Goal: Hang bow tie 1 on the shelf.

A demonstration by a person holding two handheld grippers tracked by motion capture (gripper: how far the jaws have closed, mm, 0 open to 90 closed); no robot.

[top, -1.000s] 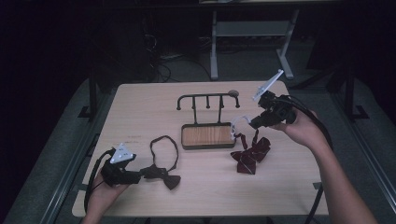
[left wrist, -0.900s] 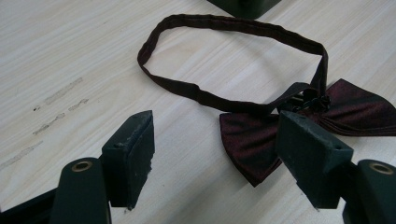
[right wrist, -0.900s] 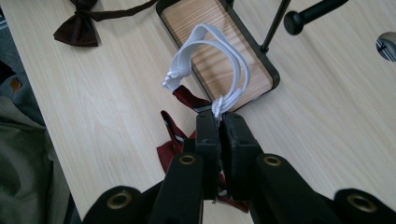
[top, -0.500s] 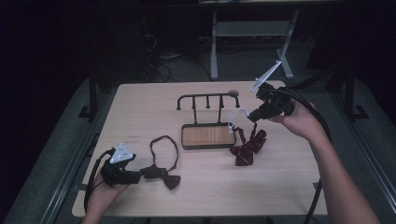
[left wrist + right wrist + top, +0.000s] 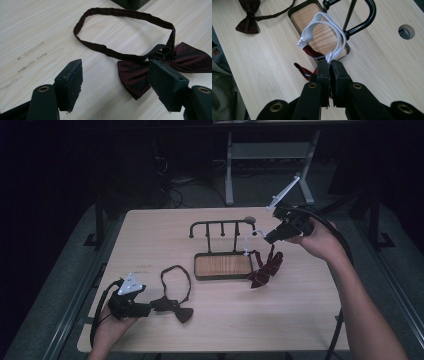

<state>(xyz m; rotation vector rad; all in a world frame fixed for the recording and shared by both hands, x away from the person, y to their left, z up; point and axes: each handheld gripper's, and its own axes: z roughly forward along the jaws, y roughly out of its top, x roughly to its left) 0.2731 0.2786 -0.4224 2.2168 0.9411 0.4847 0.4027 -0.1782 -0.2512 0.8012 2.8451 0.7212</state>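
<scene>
A dark maroon bow tie (image 5: pixel 176 310) (image 5: pixel 140 75) lies flat near the table's front left, its neck strap (image 5: pixel 176 280) (image 5: pixel 100 46) looped behind it. My left gripper (image 5: pixel 152 307) (image 5: pixel 117 82) rests low on the table just left of it, open, with one wing of the bow between the jaws and untouched. My right gripper (image 5: pixel 267 239) (image 5: pixel 330 63) is shut on the white elastic strap (image 5: pixel 251 240) (image 5: pixel 312 30) of a red bow tie (image 5: pixel 265 267) (image 5: pixel 310 53), which hangs below it beside the black hook rack (image 5: pixel 222 227) (image 5: pixel 364 22).
The rack stands on a wooden base with a black rim (image 5: pixel 222 266) (image 5: pixel 304 12) mid-table. A round cable hole (image 5: pixel 249 219) (image 5: pixel 406 31) sits behind the rack. A grey stand (image 5: pixel 235 165) is beyond the far edge. Bare tabletop lies right of the rack.
My right gripper has risen and drifted toward the back right, lifting the red bow tie by its white strap. The left gripper and the maroon bow tie have stayed put.
</scene>
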